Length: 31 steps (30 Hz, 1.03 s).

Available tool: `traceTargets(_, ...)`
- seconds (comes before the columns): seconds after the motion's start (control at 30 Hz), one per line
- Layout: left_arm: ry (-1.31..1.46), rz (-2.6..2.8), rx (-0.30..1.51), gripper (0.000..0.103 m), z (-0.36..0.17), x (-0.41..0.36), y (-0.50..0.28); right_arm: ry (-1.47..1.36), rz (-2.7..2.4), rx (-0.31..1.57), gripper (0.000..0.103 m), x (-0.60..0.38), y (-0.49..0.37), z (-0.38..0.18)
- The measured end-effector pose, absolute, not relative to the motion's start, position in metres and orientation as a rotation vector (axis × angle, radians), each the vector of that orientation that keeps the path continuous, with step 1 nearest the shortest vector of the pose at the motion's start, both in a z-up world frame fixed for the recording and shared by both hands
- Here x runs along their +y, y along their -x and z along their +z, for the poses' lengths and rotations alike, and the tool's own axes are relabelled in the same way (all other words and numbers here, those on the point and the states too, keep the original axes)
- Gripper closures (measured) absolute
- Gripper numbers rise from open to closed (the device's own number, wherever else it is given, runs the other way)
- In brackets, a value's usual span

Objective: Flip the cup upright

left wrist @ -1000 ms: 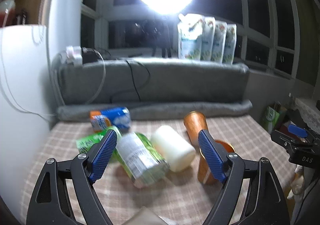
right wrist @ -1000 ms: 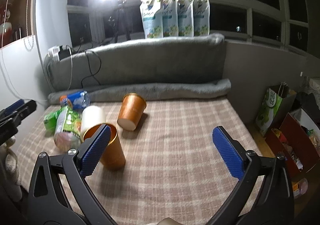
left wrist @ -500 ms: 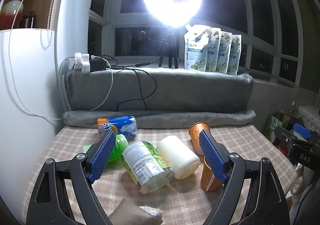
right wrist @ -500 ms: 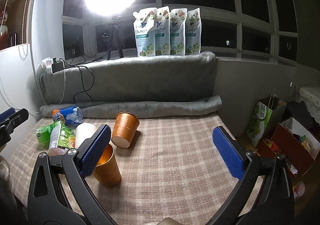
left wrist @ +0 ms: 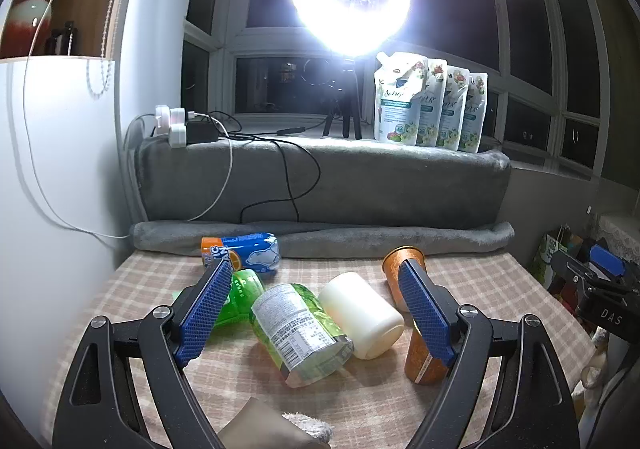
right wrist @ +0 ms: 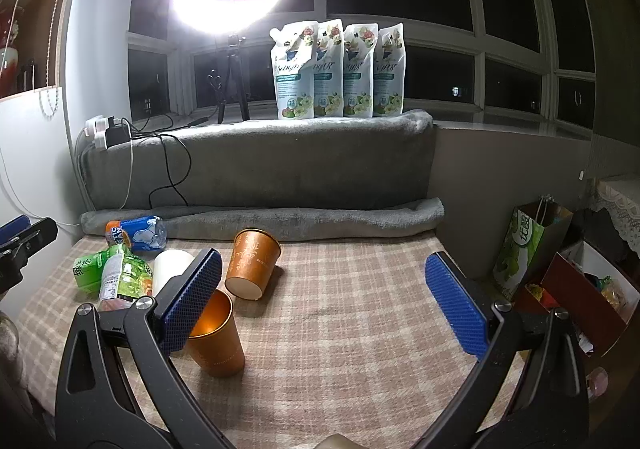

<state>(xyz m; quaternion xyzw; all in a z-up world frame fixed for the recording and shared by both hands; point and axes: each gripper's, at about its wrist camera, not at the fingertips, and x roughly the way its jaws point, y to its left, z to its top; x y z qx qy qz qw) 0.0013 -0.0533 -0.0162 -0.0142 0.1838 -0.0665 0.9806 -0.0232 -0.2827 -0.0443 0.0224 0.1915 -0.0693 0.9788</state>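
An orange cup (right wrist: 218, 337) stands upright on the checked cloth, mouth up, partly behind my right gripper's left finger; it also shows in the left wrist view (left wrist: 424, 359). A second orange cup (right wrist: 253, 265) lies tipped on its side behind it, base toward me; it shows in the left wrist view (left wrist: 400, 273) behind the right finger. My right gripper (right wrist: 334, 301) is open and empty above the cloth. My left gripper (left wrist: 316, 313) is open and empty, held back from the clutter.
A white cup (left wrist: 362, 315) lies on its side, beside a green-labelled bottle (left wrist: 300, 333), a green pouch (left wrist: 240, 295) and a blue-orange can (left wrist: 240, 253). A grey rolled blanket (right wrist: 280, 219) lines the back. Bags (right wrist: 524, 249) stand past the right edge.
Both grippers have pulled back and risen, so the objects look farther and lower. The cups have not moved in the last half second.
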Motion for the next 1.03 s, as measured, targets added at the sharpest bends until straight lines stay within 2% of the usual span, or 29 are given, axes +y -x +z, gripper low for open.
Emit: traceTargets(1.03, 0.007, -0.118, 0.346, 0.018, -0.0113, -0.0555, 0.0004, -0.046, -0.139, 0.383, 0.000, -0.2851, 0.0229, -0.0414)
